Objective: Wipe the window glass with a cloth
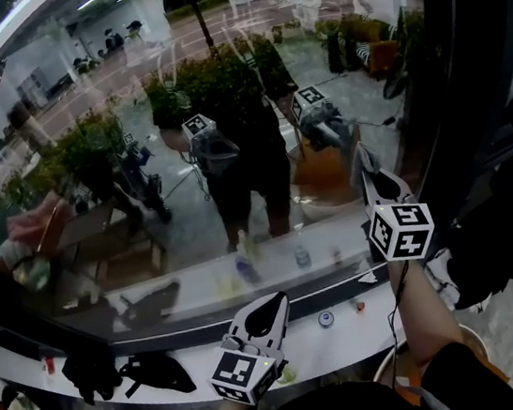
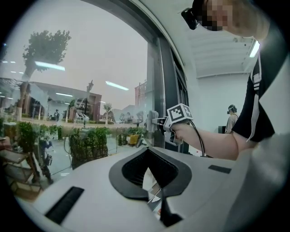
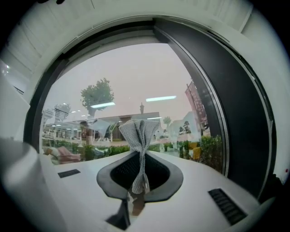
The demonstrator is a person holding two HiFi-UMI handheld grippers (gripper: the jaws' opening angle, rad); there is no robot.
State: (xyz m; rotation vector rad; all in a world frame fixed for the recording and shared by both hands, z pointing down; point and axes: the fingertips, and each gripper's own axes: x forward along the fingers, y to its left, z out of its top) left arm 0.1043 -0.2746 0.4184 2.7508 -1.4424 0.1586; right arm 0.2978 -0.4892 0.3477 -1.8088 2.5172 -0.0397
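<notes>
The window glass (image 1: 178, 116) fills the head view and mirrors the person and both grippers. My right gripper (image 1: 368, 172) is raised at the pane's right side, close to the glass, shut on a grey woven cloth (image 1: 361, 158). In the right gripper view the cloth (image 3: 138, 136) stands up bunched from the shut jaws (image 3: 136, 199), with the glass (image 3: 136, 86) behind it. My left gripper (image 1: 273, 306) hangs lower, over the sill, shut and holding nothing. In the left gripper view its jaws (image 2: 159, 201) meet in a narrow slit, and the right gripper (image 2: 152, 122) shows against the glass (image 2: 81, 68).
A white sill (image 1: 350, 333) runs under the pane, with black items (image 1: 157, 372) at the left and a small round object (image 1: 326, 318). Two small bottles (image 1: 245, 267) stand on the ledge at the glass. A dark window frame (image 1: 466, 75) borders the right. A person (image 2: 232, 118) stands far back.
</notes>
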